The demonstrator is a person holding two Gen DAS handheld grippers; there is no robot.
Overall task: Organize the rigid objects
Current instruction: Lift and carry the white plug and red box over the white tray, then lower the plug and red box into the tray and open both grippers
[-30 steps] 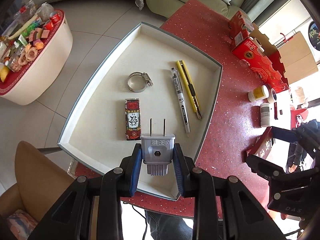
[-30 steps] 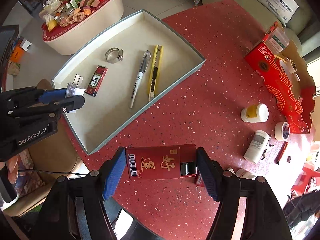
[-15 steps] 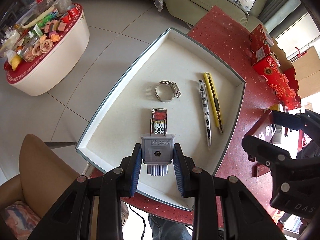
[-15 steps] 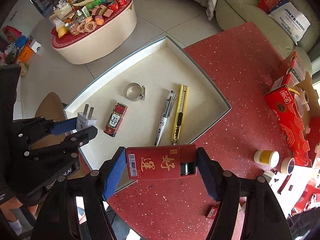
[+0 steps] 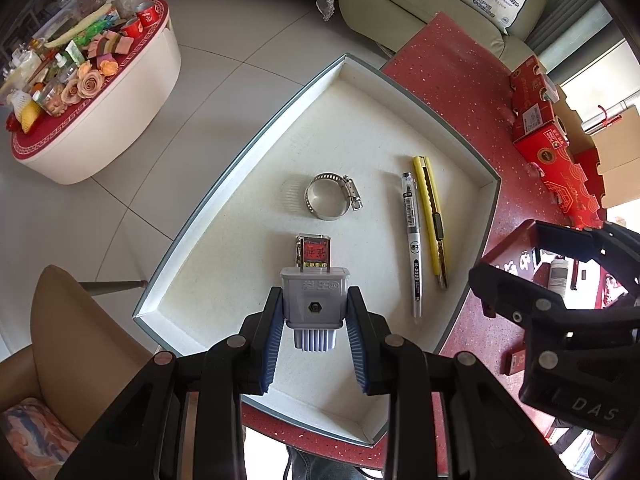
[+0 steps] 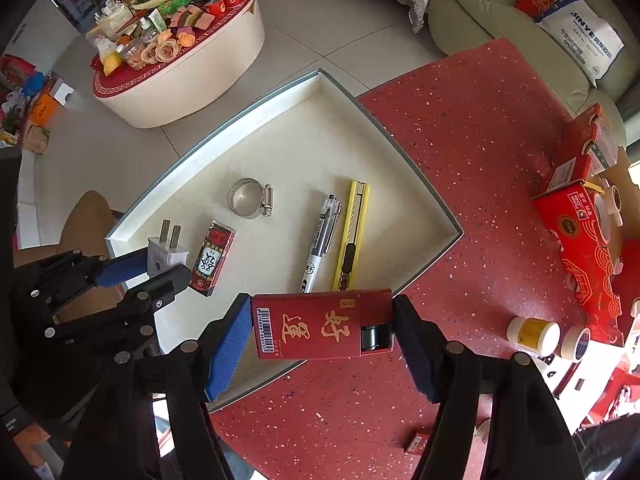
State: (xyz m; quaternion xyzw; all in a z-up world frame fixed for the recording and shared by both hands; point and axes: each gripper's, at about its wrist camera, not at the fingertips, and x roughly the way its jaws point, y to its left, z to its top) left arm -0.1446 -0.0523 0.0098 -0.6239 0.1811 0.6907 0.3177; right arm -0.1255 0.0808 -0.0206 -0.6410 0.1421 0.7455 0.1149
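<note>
Left tongs (image 5: 315, 316): narrow, pads clamped on the flanks of my grey plug (image 5: 314, 302); prongs pointing away from me, the body hanging above the near part of the tray (image 5: 256, 140)
Right tongs (image 6: 322, 334): set wide, gripping the red box (image 6: 322, 325) by its two short ends; its long axis runs crosswise between my pads
Tray: cream inside, grey rim; it overhangs the edge of the red table (image 6: 472, 128)
Tray contents: hose clamp (image 5: 332, 195) towards the middle; small red packet (image 5: 313, 251) just beyond the plug's prongs (they overlap it in the left view); pen (image 5: 412, 240) and yellow utility knife (image 5: 431, 220) side by side along the right wall
Deciding relation: the red box hangs over the tray's near right rim, half above the table; free floor lies near the near corner; my right hand is the nearer to it; the left's open spot is beside the packet, towards the left wall
Hard to make out: height of either load above the tray floor; box underside; the packet's near end, hidden by the plug
Left on the table: jars (image 6: 534, 334) and cartons (image 6: 588, 240) by the far right edge, details blurred
</note>
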